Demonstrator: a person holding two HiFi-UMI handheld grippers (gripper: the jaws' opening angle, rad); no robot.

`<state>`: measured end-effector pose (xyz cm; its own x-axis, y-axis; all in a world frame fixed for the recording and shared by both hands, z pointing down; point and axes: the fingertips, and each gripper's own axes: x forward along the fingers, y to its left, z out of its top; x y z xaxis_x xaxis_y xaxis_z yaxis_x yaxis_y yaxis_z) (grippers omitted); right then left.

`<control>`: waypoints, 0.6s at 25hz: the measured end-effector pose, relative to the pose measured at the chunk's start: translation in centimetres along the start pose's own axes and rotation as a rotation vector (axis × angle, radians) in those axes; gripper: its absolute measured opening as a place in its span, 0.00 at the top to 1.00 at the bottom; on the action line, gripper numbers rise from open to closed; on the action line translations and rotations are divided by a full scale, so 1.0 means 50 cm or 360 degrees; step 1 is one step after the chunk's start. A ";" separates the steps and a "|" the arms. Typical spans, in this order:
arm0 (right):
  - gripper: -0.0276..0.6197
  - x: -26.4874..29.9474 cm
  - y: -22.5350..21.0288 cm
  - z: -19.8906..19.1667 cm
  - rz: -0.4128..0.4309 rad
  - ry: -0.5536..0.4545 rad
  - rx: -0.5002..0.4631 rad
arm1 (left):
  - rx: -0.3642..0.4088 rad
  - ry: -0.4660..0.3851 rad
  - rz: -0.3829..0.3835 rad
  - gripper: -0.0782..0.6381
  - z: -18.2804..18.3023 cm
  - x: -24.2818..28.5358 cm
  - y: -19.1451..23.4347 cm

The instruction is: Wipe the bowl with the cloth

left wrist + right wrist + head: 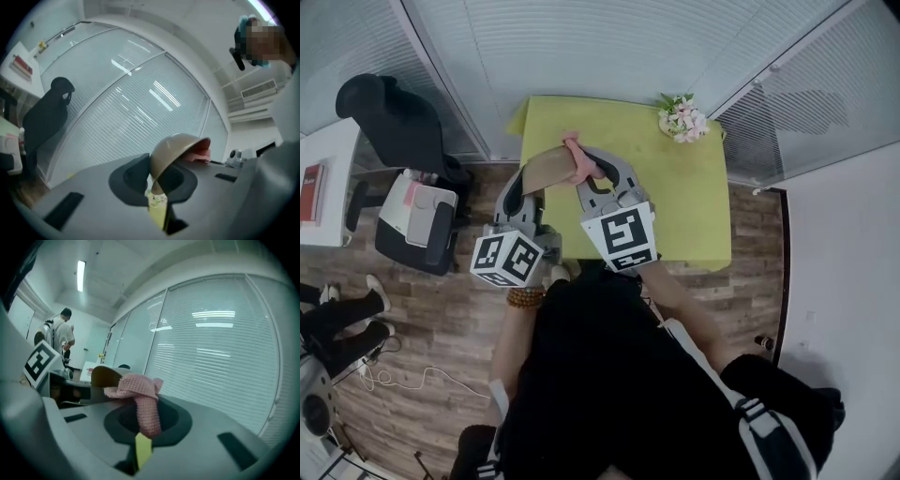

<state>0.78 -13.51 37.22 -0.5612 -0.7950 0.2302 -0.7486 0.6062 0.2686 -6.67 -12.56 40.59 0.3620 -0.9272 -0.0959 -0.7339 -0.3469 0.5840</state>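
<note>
Above the yellow-green table (680,202) I hold a tan bowl (547,170) tilted on its side. My left gripper (528,181) is shut on its rim; in the left gripper view the bowl (174,151) stands pinched between the jaws (152,183). My right gripper (586,174) is shut on a pink knitted cloth (578,157). In the right gripper view the cloth (140,397) rises from that gripper (144,430) and its top folds over against the bowl (105,376). From the left gripper view the cloth (201,151) shows at the bowl's mouth.
A small bunch of flowers (683,119) sits at the table's far right corner. A black office chair (394,122) and a white box (417,214) stand to the left on the wood floor. Glass walls with blinds run behind the table. Another person stands far off (60,336).
</note>
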 end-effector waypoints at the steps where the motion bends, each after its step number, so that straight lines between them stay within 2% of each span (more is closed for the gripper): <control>1: 0.94 0.001 0.001 0.004 0.0037 -0.0017 0.0078 | -0.0070 -0.0021 -0.0035 0.85 0.003 -0.001 -0.002; 5: 0.94 0.002 0.011 0.013 0.0195 -0.0079 0.0387 | -0.0330 -0.0100 -0.0180 0.85 0.013 -0.010 -0.003; 11: 0.94 0.005 0.034 0.010 0.0505 -0.0127 0.0991 | -0.0633 -0.0209 -0.0447 0.85 0.031 -0.021 -0.010; 15: 0.94 0.003 0.076 0.011 0.0773 -0.0125 0.1346 | -0.1055 -0.0376 -0.0737 0.84 0.051 -0.032 -0.011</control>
<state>-2.32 -11.35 37.78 -0.8743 -0.4806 0.0676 -0.4189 0.6769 -0.6052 -8.33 -11.24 38.39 0.3591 -0.7424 -0.5656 -0.0246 -0.6133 0.7895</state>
